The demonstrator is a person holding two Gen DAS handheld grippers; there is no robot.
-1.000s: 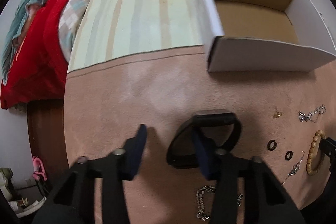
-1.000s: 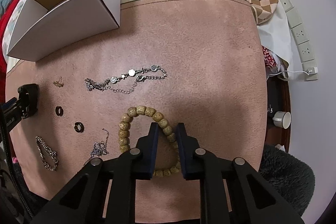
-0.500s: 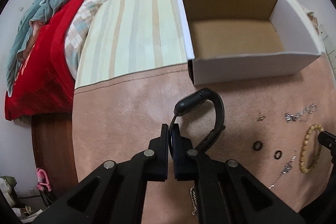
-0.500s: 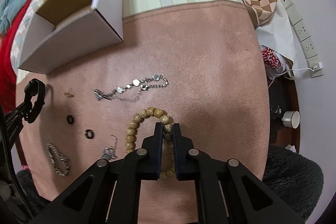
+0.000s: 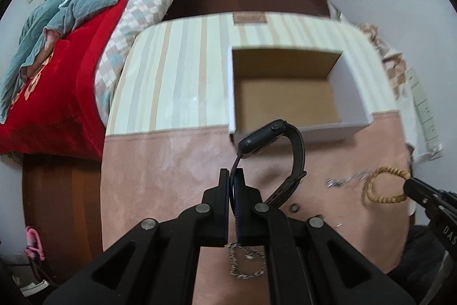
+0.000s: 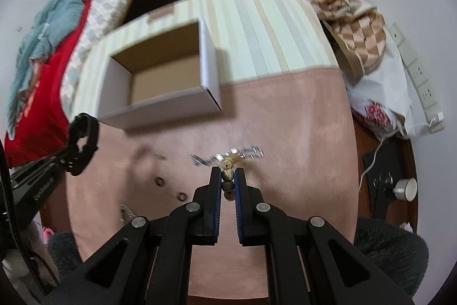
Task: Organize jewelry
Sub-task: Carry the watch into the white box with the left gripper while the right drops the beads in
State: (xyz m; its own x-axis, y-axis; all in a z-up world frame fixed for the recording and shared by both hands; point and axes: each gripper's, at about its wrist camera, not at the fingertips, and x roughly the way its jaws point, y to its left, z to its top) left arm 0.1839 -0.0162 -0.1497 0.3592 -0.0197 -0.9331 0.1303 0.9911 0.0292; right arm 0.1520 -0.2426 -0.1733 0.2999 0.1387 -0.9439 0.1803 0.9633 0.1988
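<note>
Left gripper [image 5: 233,176] has its fingers clamped on the black wristwatch's [image 5: 272,137] strap, aloft before the open white cardboard box [image 5: 288,93]. Right gripper [image 6: 228,176] pinches the tan wooden bead bracelet [image 6: 227,175], seemingly off the pink suede-like bench [image 6: 285,133].

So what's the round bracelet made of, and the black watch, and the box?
Bead bracelet: probably wood or seed, tan, matte and speckled. Watch: its strap looks like matte black rubber, though it could be leather; the case is dark and smooth. Box: cardboard, seemingly, white outside, plain brown inside, with thin folded walls.
</note>
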